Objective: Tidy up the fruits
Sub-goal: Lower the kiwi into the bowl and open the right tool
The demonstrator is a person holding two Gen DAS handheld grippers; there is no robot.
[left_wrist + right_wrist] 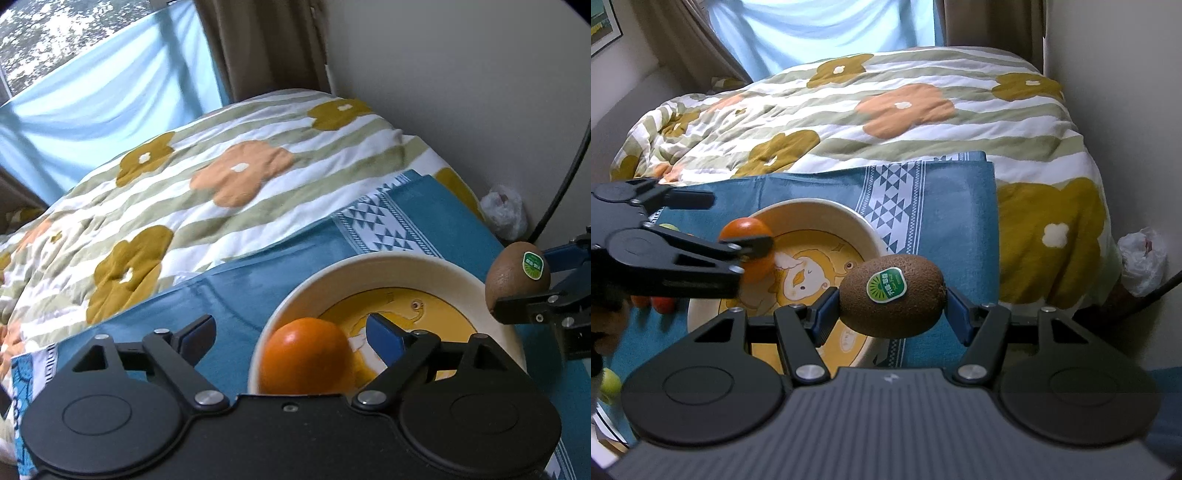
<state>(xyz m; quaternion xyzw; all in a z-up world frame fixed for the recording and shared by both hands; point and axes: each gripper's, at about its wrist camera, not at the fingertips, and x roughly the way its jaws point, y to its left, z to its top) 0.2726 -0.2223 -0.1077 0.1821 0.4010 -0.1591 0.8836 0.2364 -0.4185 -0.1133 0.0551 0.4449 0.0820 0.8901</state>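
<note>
A home bedroom: a flowered quilt [886,110] covers the bed below a curtained window [820,29].

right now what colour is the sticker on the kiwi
Green with a white border, clearest in the right wrist view: sticker on the kiwi.

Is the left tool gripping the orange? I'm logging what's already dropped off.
No: in the left wrist view the left tool is open, and the orange sits in the bowl between its fingers.

green sticker [887,285] on kiwi [892,295], print too small to read
</note>
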